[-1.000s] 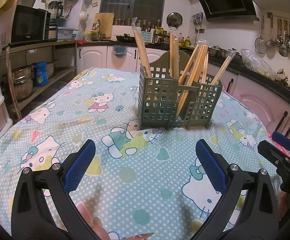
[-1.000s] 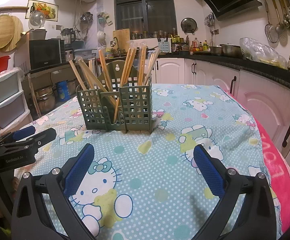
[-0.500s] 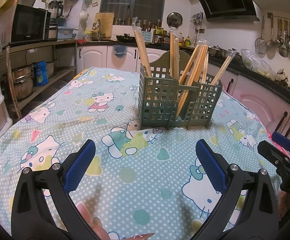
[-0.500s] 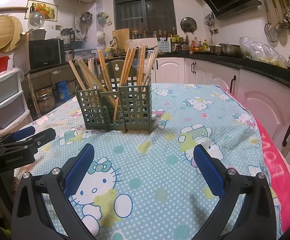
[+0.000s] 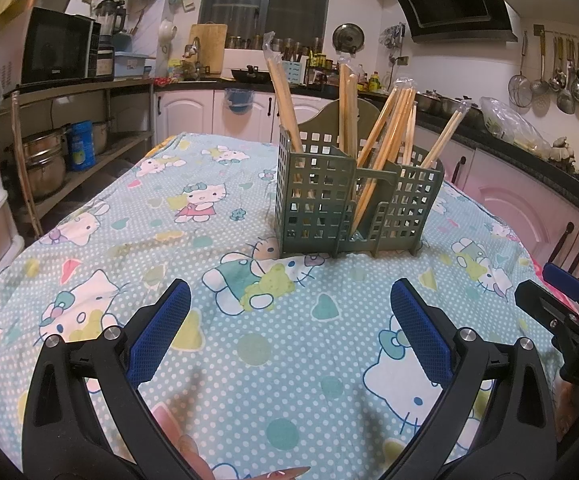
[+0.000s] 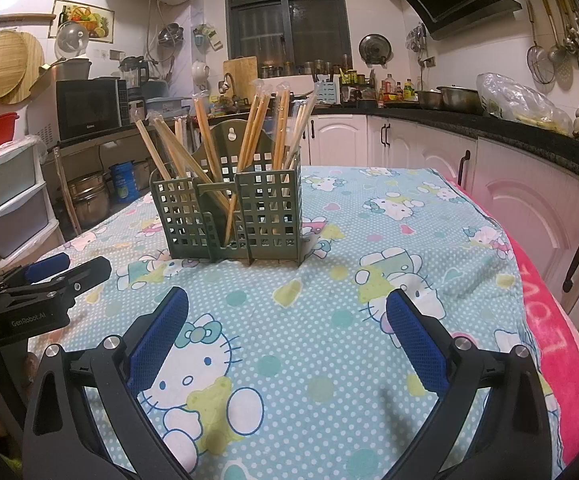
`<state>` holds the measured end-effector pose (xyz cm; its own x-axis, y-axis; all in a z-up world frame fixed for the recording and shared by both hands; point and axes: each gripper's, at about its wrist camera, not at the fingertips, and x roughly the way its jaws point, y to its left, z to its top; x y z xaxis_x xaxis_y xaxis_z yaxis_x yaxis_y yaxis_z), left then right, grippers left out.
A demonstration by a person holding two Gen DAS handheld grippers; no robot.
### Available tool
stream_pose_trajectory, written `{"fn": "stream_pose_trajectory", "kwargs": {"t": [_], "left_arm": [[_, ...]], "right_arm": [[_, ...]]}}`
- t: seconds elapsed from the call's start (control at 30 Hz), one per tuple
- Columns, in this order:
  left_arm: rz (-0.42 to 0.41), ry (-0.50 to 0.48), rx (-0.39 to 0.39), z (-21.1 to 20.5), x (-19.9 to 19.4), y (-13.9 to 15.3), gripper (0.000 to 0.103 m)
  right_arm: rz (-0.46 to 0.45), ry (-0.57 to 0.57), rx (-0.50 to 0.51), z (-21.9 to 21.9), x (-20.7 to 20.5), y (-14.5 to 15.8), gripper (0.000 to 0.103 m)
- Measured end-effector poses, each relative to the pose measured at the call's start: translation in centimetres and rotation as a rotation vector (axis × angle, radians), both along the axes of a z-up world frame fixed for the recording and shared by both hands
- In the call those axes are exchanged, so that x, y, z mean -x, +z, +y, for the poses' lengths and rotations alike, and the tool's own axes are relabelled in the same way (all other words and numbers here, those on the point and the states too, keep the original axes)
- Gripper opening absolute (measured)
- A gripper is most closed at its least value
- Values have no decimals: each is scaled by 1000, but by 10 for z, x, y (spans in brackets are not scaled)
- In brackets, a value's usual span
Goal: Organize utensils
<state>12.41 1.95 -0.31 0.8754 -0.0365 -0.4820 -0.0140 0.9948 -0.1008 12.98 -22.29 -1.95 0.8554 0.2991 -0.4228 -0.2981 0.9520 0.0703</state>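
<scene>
A green slotted utensil holder (image 5: 353,204) stands upright on the Hello Kitty tablecloth (image 5: 217,264), with several wrapped wooden chopsticks (image 5: 389,120) leaning in its compartments. It also shows in the right wrist view (image 6: 229,216) with its chopsticks (image 6: 257,128). My left gripper (image 5: 289,332) is open and empty, low over the cloth, short of the holder. My right gripper (image 6: 285,332) is open and empty, also short of the holder. The right gripper shows at the right edge of the left wrist view (image 5: 561,312); the left gripper shows at the left edge of the right wrist view (image 6: 45,288).
Kitchen counters with white cabinets (image 6: 529,184) run along the right and back. A shelf with pots and a microwave (image 5: 57,52) stands at the left. A pink cloth (image 6: 561,344) covers the table's right edge.
</scene>
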Motion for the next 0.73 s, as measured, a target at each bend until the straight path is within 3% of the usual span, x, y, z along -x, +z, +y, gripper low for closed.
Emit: {"fn": "stream_pose_trajectory", "kwargs": {"t": [0.23,0.43,0.57,0.73], "left_arm": [[21,20,-8,-2,-3,-2,92],[44,15,43,3,-5,-1,92],[103,70,34,17,-14,-3,92],[171,176,34,64,-28,-1,92]], "right_arm": [[14,-12,-2,-1,-1,-1,97],[40,-32,-12,-4,-4,0,97],[96,-65,-34,-17,-15,-1,97],[184,-189,21,-51,-44,-2,97]]}}
